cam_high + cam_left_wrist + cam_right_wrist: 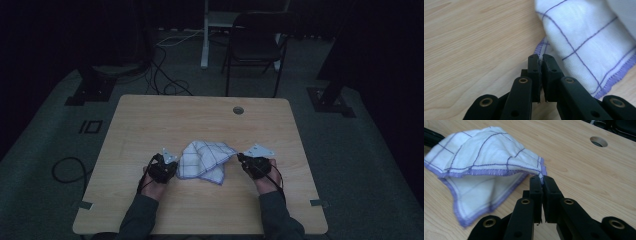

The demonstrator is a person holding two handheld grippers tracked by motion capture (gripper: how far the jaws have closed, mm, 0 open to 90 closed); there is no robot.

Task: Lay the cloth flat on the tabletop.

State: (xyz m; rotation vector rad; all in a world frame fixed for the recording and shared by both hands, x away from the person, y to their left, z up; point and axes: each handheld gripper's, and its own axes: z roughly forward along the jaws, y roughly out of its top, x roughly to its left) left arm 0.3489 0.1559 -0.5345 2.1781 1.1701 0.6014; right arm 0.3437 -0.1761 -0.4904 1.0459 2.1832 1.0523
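I have the white cotton cloth with purple grid lines and a purple stitched hem (206, 159) lying crumpled near the front middle of the pale wooden table (150, 115), between my two tools. My left gripper (540, 58) is pinched shut on the hem at the cloth's left edge; my right gripper (541, 179) is clamped on a corner at the right, lifting that side so the fabric tents above its lower layer. I judge this the step of taking both ends before spreading or folding. Next I should draw the hands apart gently and evenly, keeping both pinches firm so neither thin hem slips free.
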